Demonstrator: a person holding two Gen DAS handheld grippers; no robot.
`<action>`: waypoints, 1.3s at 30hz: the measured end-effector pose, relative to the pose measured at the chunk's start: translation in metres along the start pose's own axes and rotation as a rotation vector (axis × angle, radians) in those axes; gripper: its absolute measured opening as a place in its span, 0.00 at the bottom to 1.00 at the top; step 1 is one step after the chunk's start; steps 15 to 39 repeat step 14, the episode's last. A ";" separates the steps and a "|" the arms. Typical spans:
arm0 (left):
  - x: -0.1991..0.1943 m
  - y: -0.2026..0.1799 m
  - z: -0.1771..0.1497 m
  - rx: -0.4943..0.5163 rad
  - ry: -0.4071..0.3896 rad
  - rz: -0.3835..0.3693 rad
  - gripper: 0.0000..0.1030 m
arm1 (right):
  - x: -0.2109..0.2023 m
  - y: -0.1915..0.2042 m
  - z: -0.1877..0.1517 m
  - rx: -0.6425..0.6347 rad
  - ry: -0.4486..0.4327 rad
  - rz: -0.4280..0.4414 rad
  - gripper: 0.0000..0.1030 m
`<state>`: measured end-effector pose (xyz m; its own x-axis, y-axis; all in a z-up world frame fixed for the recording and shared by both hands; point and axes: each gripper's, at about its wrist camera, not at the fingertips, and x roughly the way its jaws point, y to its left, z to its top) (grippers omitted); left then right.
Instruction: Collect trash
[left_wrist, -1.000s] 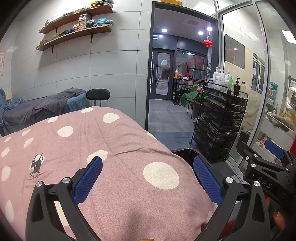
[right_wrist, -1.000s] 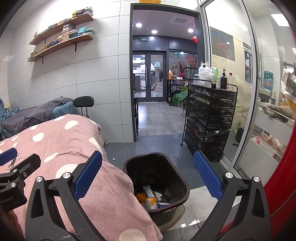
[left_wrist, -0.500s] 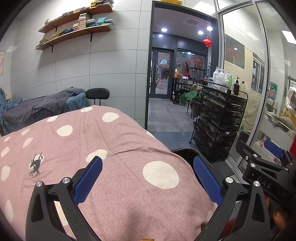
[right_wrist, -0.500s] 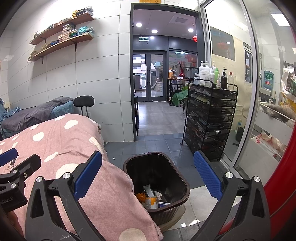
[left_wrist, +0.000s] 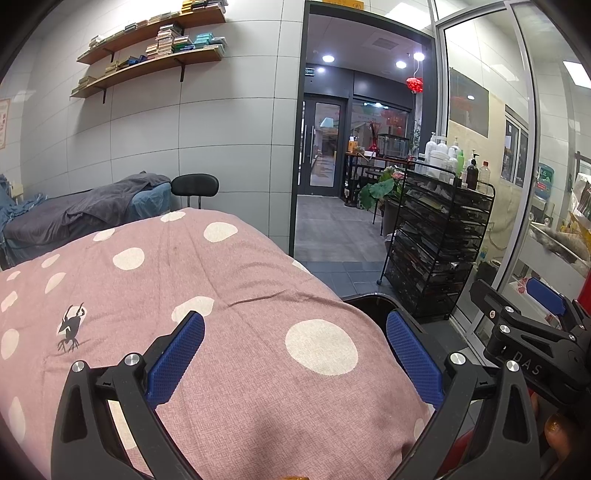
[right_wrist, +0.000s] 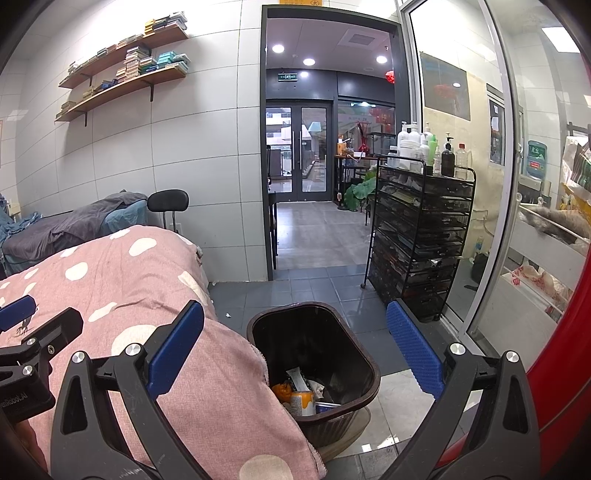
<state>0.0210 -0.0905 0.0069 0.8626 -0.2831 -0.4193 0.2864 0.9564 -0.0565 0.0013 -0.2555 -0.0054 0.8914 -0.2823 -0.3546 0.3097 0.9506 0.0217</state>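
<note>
A dark brown trash bin (right_wrist: 364, 360) stands on the tiled floor beside the bed. Inside it lie an orange can (right_wrist: 301, 402), a white wrapper (right_wrist: 298, 378) and other scraps. My right gripper (right_wrist: 295, 352) hovers above the bin, open, with nothing between its blue pads. My left gripper (left_wrist: 295, 360) is open over the pink polka-dot blanket (left_wrist: 184, 280), also holding nothing. Only the bin's rim (left_wrist: 373, 299) shows past the blanket in the left wrist view. The right gripper's body (left_wrist: 532, 339) appears there at the right edge.
A black wire drawer cart (right_wrist: 421, 240) topped with bottles stands right of the bin. A glass partition (right_wrist: 517, 184) runs along the right. An open doorway (right_wrist: 314, 166) leads to a hallway. A black stool (right_wrist: 168, 201) and a grey-covered bed (right_wrist: 66, 229) sit by the wall.
</note>
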 end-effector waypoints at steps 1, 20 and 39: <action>0.000 0.000 0.000 -0.001 0.000 0.000 0.94 | 0.000 0.000 0.000 0.000 0.000 0.000 0.95; -0.001 -0.005 -0.004 -0.001 0.006 -0.002 0.94 | 0.000 0.000 0.001 0.000 0.002 0.000 0.95; -0.001 -0.005 -0.004 -0.001 0.006 -0.002 0.94 | 0.000 0.000 0.001 0.000 0.002 0.000 0.95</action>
